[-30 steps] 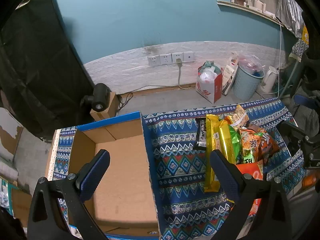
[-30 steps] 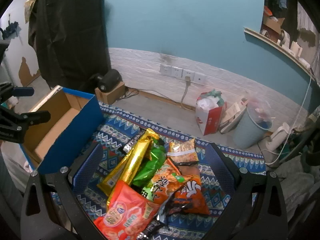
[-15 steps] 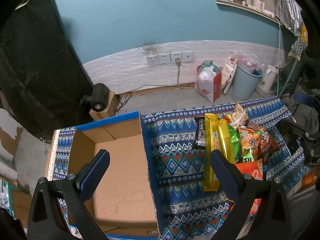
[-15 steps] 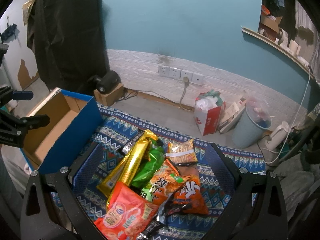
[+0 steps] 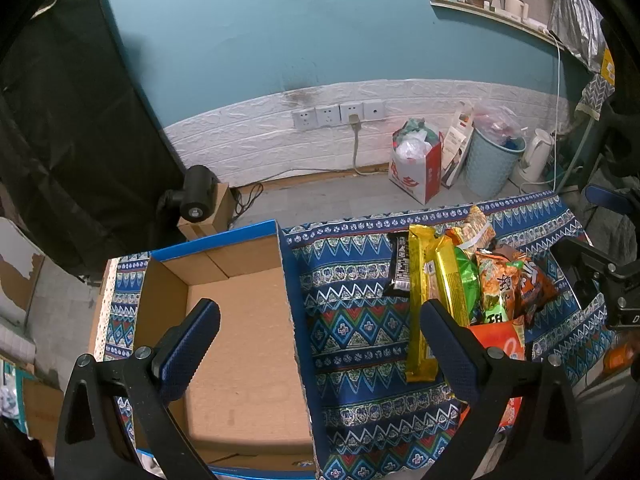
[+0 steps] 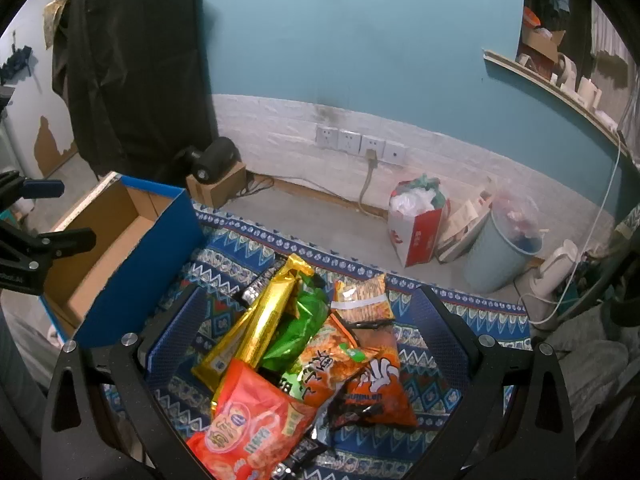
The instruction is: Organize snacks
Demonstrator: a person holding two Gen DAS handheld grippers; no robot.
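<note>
An empty cardboard box with blue sides point(image 5: 240, 320) stands at the left of a patterned cloth point(image 5: 352, 320). It also shows in the right wrist view point(image 6: 120, 248). A pile of snack bags lies to its right: gold packs point(image 6: 264, 320), a green bag point(image 6: 300, 320), orange bags point(image 6: 360, 364), a red bag point(image 6: 256, 428) and a black bar point(image 5: 398, 268). My left gripper point(image 5: 320, 328) is open and empty above the box's right wall. My right gripper point(image 6: 308, 320) is open and empty, hovering over the snack pile.
Beyond the table's far edge are the floor, a red-and-white bag point(image 5: 416, 164), a pale blue bin point(image 5: 492, 164), a white kettle point(image 5: 534, 160) and a black device on a small box point(image 5: 196, 196). A black cloth point(image 5: 72, 120) hangs at the left.
Both views have shifted only slightly. Both grippers stay open and empty and nothing on the cloth has moved.
</note>
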